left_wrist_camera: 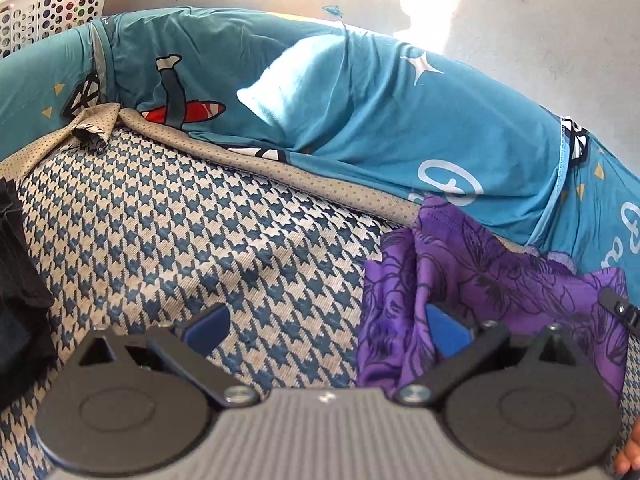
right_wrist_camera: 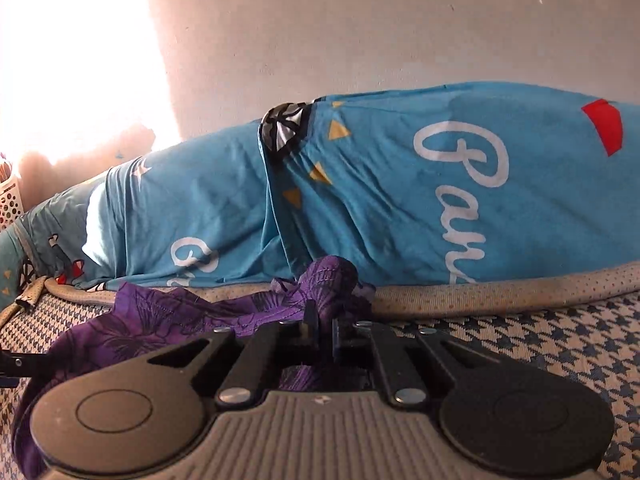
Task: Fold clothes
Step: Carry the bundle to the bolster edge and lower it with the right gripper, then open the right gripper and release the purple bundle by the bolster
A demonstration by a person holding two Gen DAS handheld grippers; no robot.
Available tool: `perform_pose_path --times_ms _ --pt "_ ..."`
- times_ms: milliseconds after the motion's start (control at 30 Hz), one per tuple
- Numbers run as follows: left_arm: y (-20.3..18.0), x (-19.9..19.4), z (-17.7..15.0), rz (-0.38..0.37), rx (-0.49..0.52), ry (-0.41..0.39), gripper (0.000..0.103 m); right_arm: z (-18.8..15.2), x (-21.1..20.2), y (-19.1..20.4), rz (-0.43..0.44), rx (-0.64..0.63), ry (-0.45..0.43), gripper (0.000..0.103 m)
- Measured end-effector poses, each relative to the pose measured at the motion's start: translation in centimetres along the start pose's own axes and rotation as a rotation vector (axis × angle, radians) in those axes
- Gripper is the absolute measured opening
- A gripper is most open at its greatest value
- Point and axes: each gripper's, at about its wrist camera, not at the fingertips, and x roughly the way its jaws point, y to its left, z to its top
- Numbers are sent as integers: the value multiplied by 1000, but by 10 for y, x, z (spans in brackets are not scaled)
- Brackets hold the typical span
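Purple cloth [left_wrist_camera: 492, 280] with a dark floral outline print lies bunched on a blue-and-cream houndstooth mat [left_wrist_camera: 200, 240], close against the mat's tan dotted border [left_wrist_camera: 340, 184]. In the left wrist view it sits toward the right of the frame.

The left gripper [left_wrist_camera: 326, 328] stands wide apart, released. One blue pad [left_wrist_camera: 208, 326] hovers over bare mat; the other blue pad [left_wrist_camera: 444, 330] is pushed into the folds of the purple cloth, with nothing pinched between them.

The right gripper [right_wrist_camera: 323, 330] is clenched on a raised wad of the purple cloth [right_wrist_camera: 224, 312], its fingers drawn close together with fabric gathered around and behind them. The exact pinch point is partly buried in the folds, so how much cloth sits between the tips is hard to say.

Beyond the border lies a teal-blue bedding cover [right_wrist_camera: 400, 200] over a long rounded shape. White script on it reads "Bau" or "Ban" as far as it shows; the word runs off behind the border, and a second, smaller copy of the same script appears further left. It also carries small yellow triangles, a white star, a black-and-white gem-like figure and a red patch. The left wrist view shows a red-and-white cartoon shape [left_wrist_camera: 182, 112] on it.

A white perforated basket [left_wrist_camera: 52, 4] stands at the upper left. Black fabric [left_wrist_camera: 20, 280] lies at the left edge of the mat. A fingertip [left_wrist_camera: 630, 454] shows at the lower right corner.
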Motion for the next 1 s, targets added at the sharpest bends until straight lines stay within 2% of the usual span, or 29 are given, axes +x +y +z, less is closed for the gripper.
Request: perform_pose_path --times_ms 133,333,467,533,600,767,900,1000 --pt "1 -10 -7 -12 83 -24 103 0 2 8 -74 -37 -33 6" --pt "5 -19 -15 -70 160 -33 103 -23 27 8 -138 -79 83 6" --pt "8 -5 -21 -10 196 11 103 -27 32 8 -162 -92 101 6" --pt "11 3 -24 26 205 37 103 -24 29 6 -176 -64 106 15" --pt "14 12 -27 63 213 62 103 -21 26 4 -191 -37 110 29" --pt "20 18 -25 136 191 76 103 -5 -3 12 -216 -53 59 32" --pt "29 21 -22 179 153 101 103 3 -32 29 -129 -45 34 36" --pt "32 16 -20 173 143 91 103 -6 -54 51 -8 -35 54 39"
